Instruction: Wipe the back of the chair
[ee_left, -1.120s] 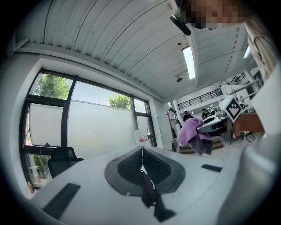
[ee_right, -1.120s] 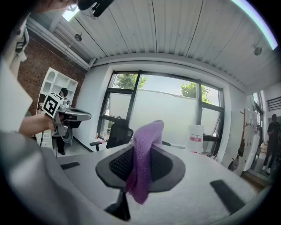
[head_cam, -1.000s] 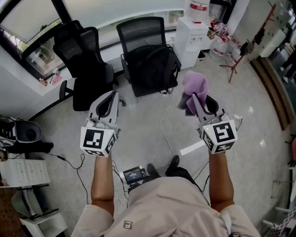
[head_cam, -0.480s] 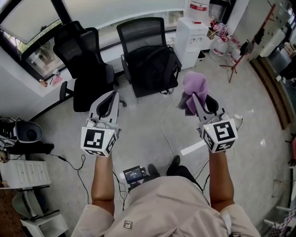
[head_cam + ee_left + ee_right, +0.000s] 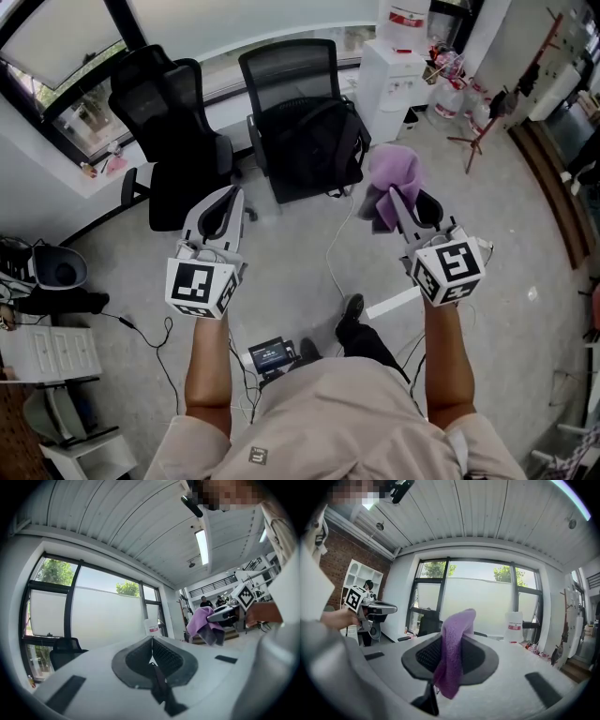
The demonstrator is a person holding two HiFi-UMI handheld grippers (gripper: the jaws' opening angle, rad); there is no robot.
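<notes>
Ahead, the floor (image 5: 281, 234) lies open up to the mesh chair (image 5: 305, 122) at 12 o'clock. A second black chair (image 5: 169, 131) crowds 10 o'clock, and a white water dispenser (image 5: 398, 75) blocks 1 o'clock.

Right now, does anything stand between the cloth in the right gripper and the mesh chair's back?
Nothing visible does. The purple cloth in the right gripper faces the mesh chair across floor crossed only by a cable.

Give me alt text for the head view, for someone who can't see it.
Seen from above, a person holds two grippers forward: the right gripper is shut on a purple cloth, and the left gripper is shut and empty. Ahead, by the window, stand a black mesh-backed chair and a second black chair, neither touched.
</notes>
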